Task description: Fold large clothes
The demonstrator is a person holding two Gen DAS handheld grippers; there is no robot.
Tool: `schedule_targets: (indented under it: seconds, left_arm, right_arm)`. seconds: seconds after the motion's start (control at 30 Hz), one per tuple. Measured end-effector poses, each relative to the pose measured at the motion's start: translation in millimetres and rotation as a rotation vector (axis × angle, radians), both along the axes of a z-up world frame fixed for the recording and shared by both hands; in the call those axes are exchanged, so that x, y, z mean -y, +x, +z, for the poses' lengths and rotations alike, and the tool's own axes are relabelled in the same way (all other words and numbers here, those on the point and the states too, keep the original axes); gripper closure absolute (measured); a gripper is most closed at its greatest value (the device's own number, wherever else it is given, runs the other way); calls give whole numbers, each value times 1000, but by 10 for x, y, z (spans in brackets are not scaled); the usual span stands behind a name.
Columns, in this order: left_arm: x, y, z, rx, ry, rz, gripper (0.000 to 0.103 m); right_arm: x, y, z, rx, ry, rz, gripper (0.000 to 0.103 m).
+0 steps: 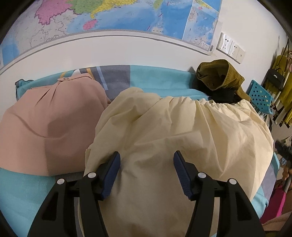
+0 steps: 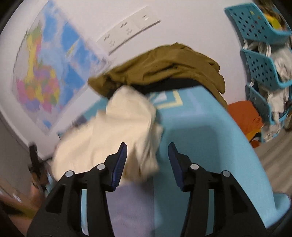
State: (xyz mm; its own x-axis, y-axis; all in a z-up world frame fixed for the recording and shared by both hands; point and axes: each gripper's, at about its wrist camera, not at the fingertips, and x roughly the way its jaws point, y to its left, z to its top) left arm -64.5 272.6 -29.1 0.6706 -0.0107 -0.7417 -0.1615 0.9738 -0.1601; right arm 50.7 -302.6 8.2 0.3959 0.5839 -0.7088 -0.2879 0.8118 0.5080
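A large cream garment [image 1: 173, 127] lies spread and wrinkled on the bed's blue sheet [image 1: 164, 78], its gathered edge toward the wall. My left gripper [image 1: 147, 156] hovers over its near part, open, with both blue pads apart and the cloth lying beneath them, not pinched. In the blurred right wrist view the cream garment [image 2: 113, 131] is bunched to the left. My right gripper [image 2: 147, 147] is open over its right edge, where it meets the bare sheet [image 2: 200, 131]. Nothing is pressed between its pads.
A pink garment [image 1: 54, 118] lies folded to the left of the cream one. An olive garment [image 1: 219, 74] [image 2: 164, 65] sits heaped on dark cloth by the wall. A teal basket rack [image 2: 259, 54] and orange cloth [image 2: 242, 116] stand beyond the bed's right edge. A wall map [image 1: 127, 16] hangs behind.
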Motion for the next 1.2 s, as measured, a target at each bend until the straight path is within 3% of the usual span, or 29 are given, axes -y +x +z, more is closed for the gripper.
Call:
schedule_targets:
  seconds: [0.03,0.07,0.13,0.2,0.27,0.33,0.47,0.53,0.6,0.63,0.67,0.7,0.73,0.77,0.8,0.87,0.9,1.13,1.17,1.2]
  left_arm:
    - [2,-1,-6,2,-6,-1,42]
    - [6,1,-11,3,-7,-2,41]
    - [24,14,-22,1,1,-1,39]
    - [33,16,-33,-4,6,2,39]
    - [39,9,-42,-7,12,-1,39]
    - [46,0,-45,-8,14,1,39]
    - [104,-40,-15,1,34,12,39]
    - [125,-73,11,10,39,15,39]
    - [136,-119,44,22,42,13,39]
    - [143,-140,56,24,42,17,39]
    - [140,-171,67,26,38,22,39]
    - [124,-219,77,31,31,26,39]
    - [119,-255,87,32,31,34,39]
    - [103,-296,94,34,30,40,39]
    - [87,-356,105,39,22,42,39]
    - [64,-437,110,45,12,47,37]
    - [58,-466,107,46,11,47,37]
    - [70,-466,7,23,0,48,36]
    - [82,-458,-3,22,6,48,36]
    - [89,-456,-10,22,9,49,35]
  right_arm:
    - [-64,-63,-47,-10,-52,23,59]
    - [-91,-74,-80,-21,-72,21,77]
    - [-90,-82,-125,-29,-100,13,98]
    - [64,-49,-37,-6,-24,-36,102]
    - [204,-6,53,43,-77,-125,103]
    - [319,48,46,17,-43,-160,103]
    - [1,-50,182,74,-97,-63,100]
    - [-164,-82,234,99,-94,-20,91]
    - [-384,-91,181,100,-112,65,74]
    - [-431,-56,93,80,-156,67,75]
    - [-421,-36,22,59,-161,55,84]
    - [-361,-2,-47,34,-147,24,99]
    - [-285,5,-64,28,-123,-4,102]
    - [-232,-8,-43,31,-92,-13,99]
    - [-184,-35,-17,36,-63,-19,84]
    - [-107,-127,72,61,-49,-30,62]
    - [-81,-159,106,71,-68,-31,60]
    - [-201,-246,-67,41,-205,75,62]
    - [-253,-231,-126,43,-239,101,71]
    - [-269,-225,-123,63,-251,116,93]
